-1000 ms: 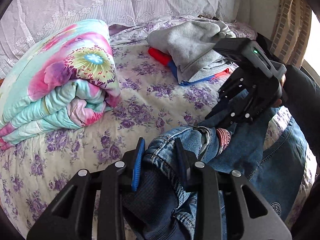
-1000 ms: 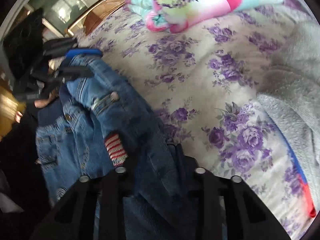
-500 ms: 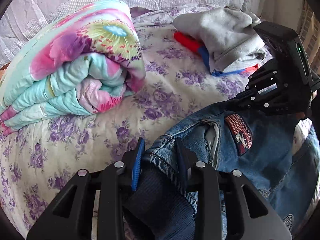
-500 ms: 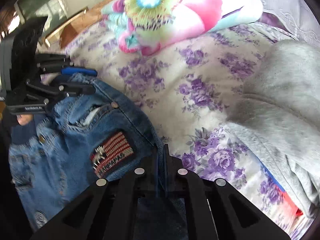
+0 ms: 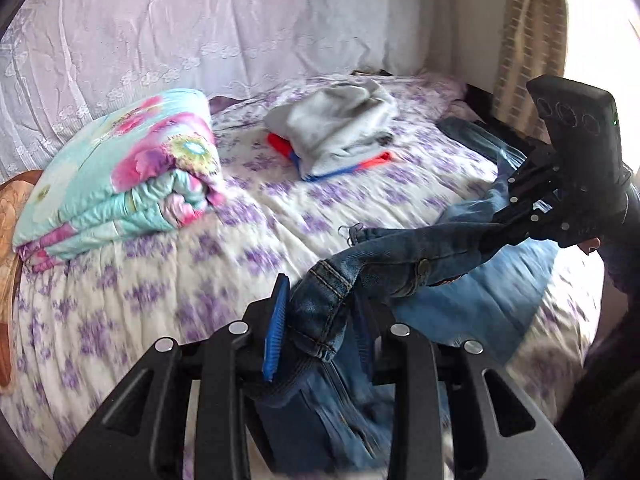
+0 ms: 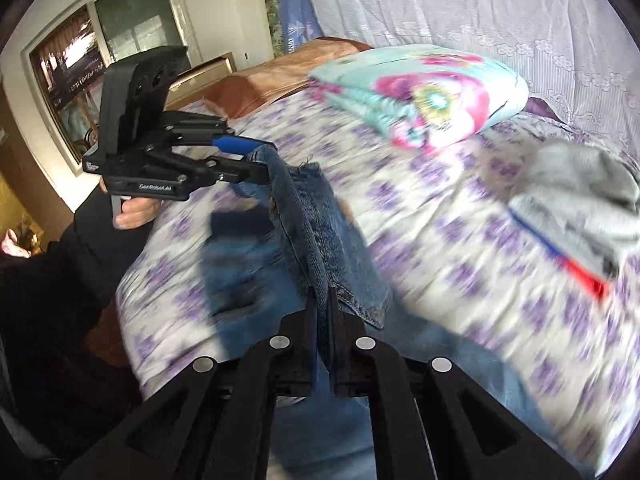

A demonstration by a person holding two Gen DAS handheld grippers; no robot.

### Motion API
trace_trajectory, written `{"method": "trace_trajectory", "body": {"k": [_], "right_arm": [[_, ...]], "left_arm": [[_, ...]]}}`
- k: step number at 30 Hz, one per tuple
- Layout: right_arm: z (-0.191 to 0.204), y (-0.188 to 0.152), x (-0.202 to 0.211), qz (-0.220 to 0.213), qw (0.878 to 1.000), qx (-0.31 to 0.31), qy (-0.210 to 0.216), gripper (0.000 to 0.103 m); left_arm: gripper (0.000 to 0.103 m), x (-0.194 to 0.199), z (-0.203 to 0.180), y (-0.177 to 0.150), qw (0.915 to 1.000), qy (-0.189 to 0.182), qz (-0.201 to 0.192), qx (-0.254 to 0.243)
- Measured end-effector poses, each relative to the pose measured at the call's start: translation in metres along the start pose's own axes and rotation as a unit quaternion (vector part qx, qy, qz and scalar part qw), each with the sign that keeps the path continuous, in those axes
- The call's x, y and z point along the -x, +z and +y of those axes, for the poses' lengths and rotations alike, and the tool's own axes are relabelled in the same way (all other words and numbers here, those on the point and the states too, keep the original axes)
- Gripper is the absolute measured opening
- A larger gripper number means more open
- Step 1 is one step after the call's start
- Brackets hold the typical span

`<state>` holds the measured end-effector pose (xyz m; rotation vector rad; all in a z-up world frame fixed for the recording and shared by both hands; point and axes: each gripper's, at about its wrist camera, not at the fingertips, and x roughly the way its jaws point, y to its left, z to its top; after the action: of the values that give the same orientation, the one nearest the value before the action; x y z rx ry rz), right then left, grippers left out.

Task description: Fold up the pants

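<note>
denim fills your left wrist view: your left gripper (image 5: 320, 320) is clamped on the bunched waistband corner of the jeans (image 5: 400, 256), which stretch ahead and rightward to your right gripper (image 5: 494, 234), above the floral bedsheet (image 5: 280, 208). ahead to the left lies a folded quilt (image 5: 120, 172), straight ahead a grey sweatshirt (image 5: 340, 128).

in your right wrist view, your right gripper (image 6: 322, 320) is pinched together on the jeans' (image 6: 312, 216) waistband edge; the band runs ahead to your left gripper (image 6: 256, 160), held in your hand (image 6: 134, 212).
</note>
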<state>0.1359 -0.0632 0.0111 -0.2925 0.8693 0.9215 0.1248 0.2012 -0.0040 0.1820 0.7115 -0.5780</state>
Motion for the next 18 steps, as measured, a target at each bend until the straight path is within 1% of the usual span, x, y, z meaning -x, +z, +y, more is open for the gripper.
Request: {"method": "trace_trajectory", "body": {"k": [3,5,7,8,10,11,12,13,14,16,17,18], "right_arm": [[0.038,-0.022,-0.019,0.022,1.000,-0.011,0.001,0.004],[0.052,-0.038,-0.044,0.052,0.998,-0.017,-0.011,0.004],[0.057,-0.051,-0.067,0.079,0.996,-0.031,-0.025,0.004],[0.056,-0.057,-0.079,0.089,0.995,-0.040,-0.032,0.005],[0.059,-0.067,-0.088,0.084,0.994,-0.048,-0.040,0.005],[0.061,-0.068,-0.087,0.079,0.995,-0.046,-0.045,0.005],[0.061,-0.069,-0.087,0.077,0.995,-0.050,-0.045,0.005],[0.060,-0.069,-0.085,0.073,0.995,-0.060,-0.043,0.005],[0.060,-0.069,-0.083,0.070,0.995,-0.065,-0.041,0.005],[0.061,-0.071,-0.082,0.061,0.995,-0.067,-0.041,0.005],[0.062,-0.071,-0.081,0.058,0.995,-0.069,-0.042,0.005],[0.063,-0.073,-0.081,0.055,0.995,-0.069,-0.043,0.005]], "left_arm": [[0.029,0.009,-0.014,-0.035,0.9999,-0.012,0.010,-0.002],[0.030,0.004,-0.016,-0.054,0.9994,-0.020,0.028,0.003],[0.034,-0.008,-0.020,-0.070,0.9980,-0.018,0.060,0.003],[0.043,-0.012,-0.023,-0.076,0.9972,-0.016,0.073,0.002],[0.045,-0.010,-0.029,-0.084,0.9961,-0.015,0.087,-0.004],[0.049,-0.005,-0.033,-0.088,0.9963,-0.009,0.085,-0.009],[0.063,0.002,-0.036,-0.089,0.9967,0.001,0.080,-0.015],[0.072,0.014,-0.039,-0.090,0.9976,0.008,0.066,-0.015],[0.081,0.027,-0.040,-0.091,0.9986,0.007,0.050,-0.015],[0.082,0.056,-0.040,-0.090,0.9999,0.000,0.008,-0.007],[0.083,0.068,-0.039,-0.087,0.9999,-0.002,-0.013,0.003],[0.088,0.080,-0.039,-0.081,0.9991,-0.005,-0.037,0.021]]}}
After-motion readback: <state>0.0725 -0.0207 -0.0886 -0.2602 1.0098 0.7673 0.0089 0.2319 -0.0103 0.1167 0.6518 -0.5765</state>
